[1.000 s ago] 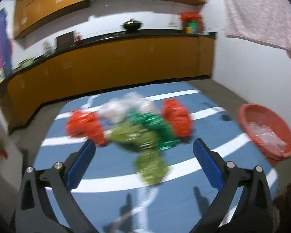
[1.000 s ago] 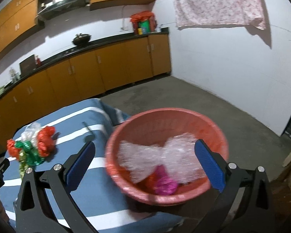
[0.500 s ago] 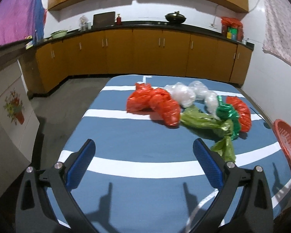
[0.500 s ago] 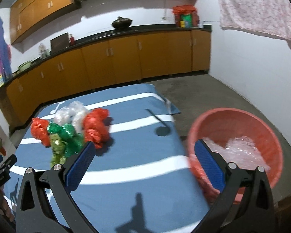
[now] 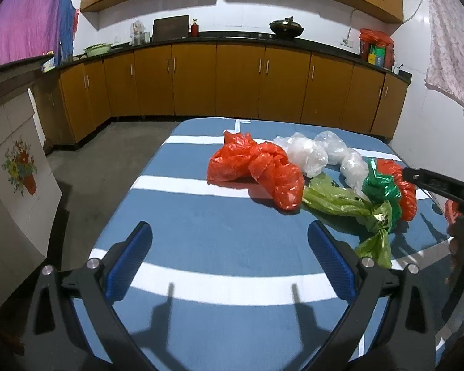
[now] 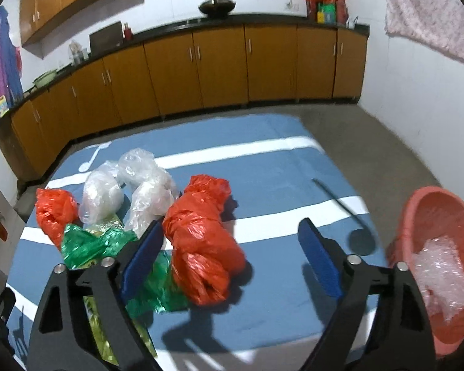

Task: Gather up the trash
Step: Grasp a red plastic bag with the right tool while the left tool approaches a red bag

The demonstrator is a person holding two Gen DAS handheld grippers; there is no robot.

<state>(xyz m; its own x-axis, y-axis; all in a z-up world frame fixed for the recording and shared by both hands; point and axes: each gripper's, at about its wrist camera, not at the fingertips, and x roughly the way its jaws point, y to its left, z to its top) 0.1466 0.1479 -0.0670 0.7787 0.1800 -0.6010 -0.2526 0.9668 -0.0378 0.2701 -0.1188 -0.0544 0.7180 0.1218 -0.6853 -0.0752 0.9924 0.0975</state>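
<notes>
A heap of crumpled plastic bags lies on a blue, white-striped table [image 5: 201, 216]: a red bag [image 5: 256, 167], clear bags [image 5: 309, 151], green bags [image 5: 349, 201] and a second red bag [image 6: 201, 241]. My left gripper [image 5: 228, 259] is open and empty, low over the near left of the table, short of the heap. My right gripper [image 6: 232, 256] is open and empty, just above the second red bag, which lies between its fingers. A red basin [image 6: 439, 216] holding clear plastic [image 6: 442, 275] stands right of the table.
Orange kitchen cabinets [image 5: 232, 83] run along the far wall under a dark counter. A white cabinet with a flower picture [image 5: 15, 170] stands left of the table. The right gripper's body [image 5: 442, 185] shows at the right edge of the left wrist view.
The right gripper swung left from over the basin to above the red bag in the heap. The left gripper drew back and turned left, so the heap now sits farther off, to the right.
</notes>
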